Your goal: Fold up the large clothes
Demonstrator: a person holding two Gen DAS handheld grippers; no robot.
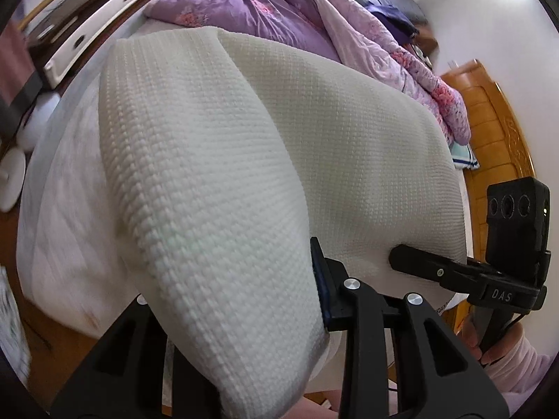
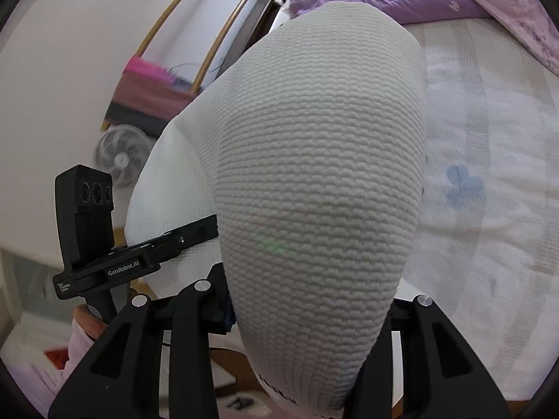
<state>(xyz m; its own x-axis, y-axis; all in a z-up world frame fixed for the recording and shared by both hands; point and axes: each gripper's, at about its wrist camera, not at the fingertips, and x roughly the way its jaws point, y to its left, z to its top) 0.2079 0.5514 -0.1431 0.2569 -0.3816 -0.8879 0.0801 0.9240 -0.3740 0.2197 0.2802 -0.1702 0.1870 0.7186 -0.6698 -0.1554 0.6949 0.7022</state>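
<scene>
Both tongs are clamped on the same white waffle-knit garment (image 1: pixel 216 160). The left tongs (image 1: pixel 279 300) pinch a thick bunched edge of it, and the right tongs (image 2: pixel 314 317) grip another part, so the cloth hangs stretched between them above the bed (image 2: pixel 489 174). Holding it at two points and lifted like this most likely serves to carry one edge over for a fold, since a piece this large would drag and crumple if gripped at one spot. In each wrist view the other tool shows beside the cloth with its fingers against the fabric. The garment's far end lies on the bed's pale sheet, toward the edge that faces the mirror frames (image 2: pixel 195 35). A heaped purple quilt (image 1: pixel 265 10) takes up the far side of the bed and limits the room for laying the cloth flat. A small fan (image 2: pixel 122 155) stands on the floor beyond the bed's edge, and a wooden headboard (image 1: pixel 489 132) closes one end.
</scene>
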